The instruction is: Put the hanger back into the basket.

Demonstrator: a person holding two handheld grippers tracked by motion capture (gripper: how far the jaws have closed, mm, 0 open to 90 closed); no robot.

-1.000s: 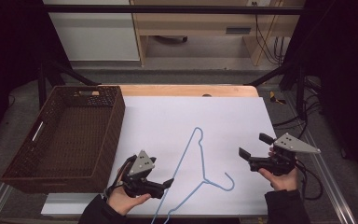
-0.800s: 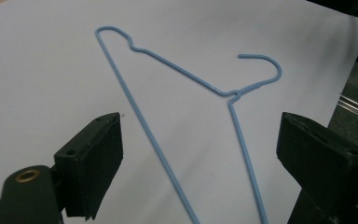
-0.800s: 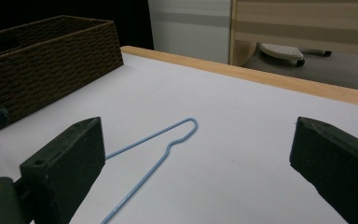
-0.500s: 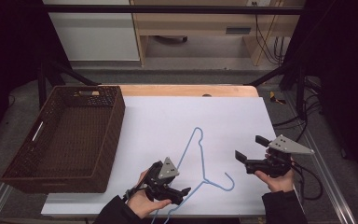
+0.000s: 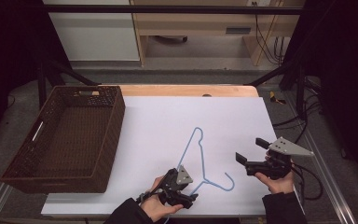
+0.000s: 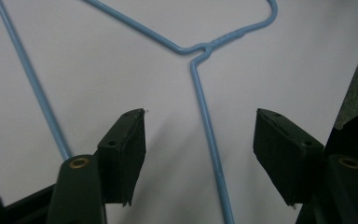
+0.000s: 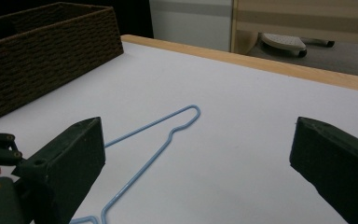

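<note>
White board covers the table (image 5: 168,116), and a strip of bare wood is seen along its far edge. At the board's left side a dark woven basket (image 5: 65,140) is set, with nothing seen in it.

Taking the blue wire hanger (image 5: 200,156) as the landmark: it lies flat on the board, to the right of the basket and well apart from it, with its hook (image 5: 227,182) curled at the near end and its long loop pointing away toward the far edge.

The left gripper (image 5: 186,198) is held at the hanger's near left end, close to the neck where the wire is twisted. In the left gripper view one straight arm of the hanger (image 6: 207,140) is seen running between the two jaws, which have just been closing; a clear gap is left on both sides of the wire, so nothing is gripped.

The right gripper (image 5: 249,156) is held to the right of the hanger's hook, apart from it. Its jaws are spread wide in the right gripper view, nothing being clamped between them, and the hanger (image 7: 154,135) is seen lying beyond them on the board.
</note>
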